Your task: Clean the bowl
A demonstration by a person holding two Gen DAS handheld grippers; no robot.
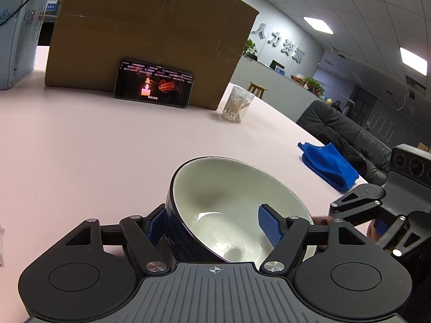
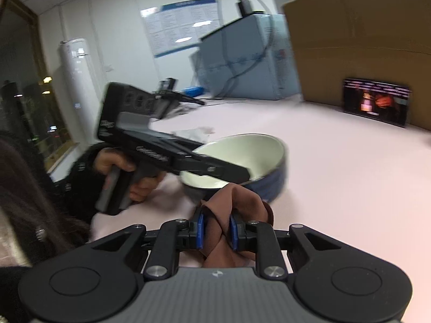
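Left hand-held gripper (image 1: 215, 224) clamps tilted bowl (image 1: 231, 215); right hand-held gripper (image 2: 216, 231) pinches brown cloth (image 2: 234, 202) beside it. Blue cloth (image 1: 328, 165), swab jar (image 1: 237, 103) beyond bowl.

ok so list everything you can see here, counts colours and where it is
ceramic bowl: one, dark blue outside, cream inside, tilted, rim clamped by the left tool
brown cloth: one, bunched in the right tool, just short of the bowl
folded blue cloth: one, near the table's right edge
cardboard box: one, brown, far side of the table
phone: one, black, screen lit, leaning on the box
clear jar of cotton swabs: one, right of the box
pale blue carton: one, far left
pink table: one, under everything
black chair: one, beyond the table edge
left tool: black, blue pads, shut on the bowl
right tool: black, blue pads, shut on the cloth
hand: one, gripping the left tool's handle
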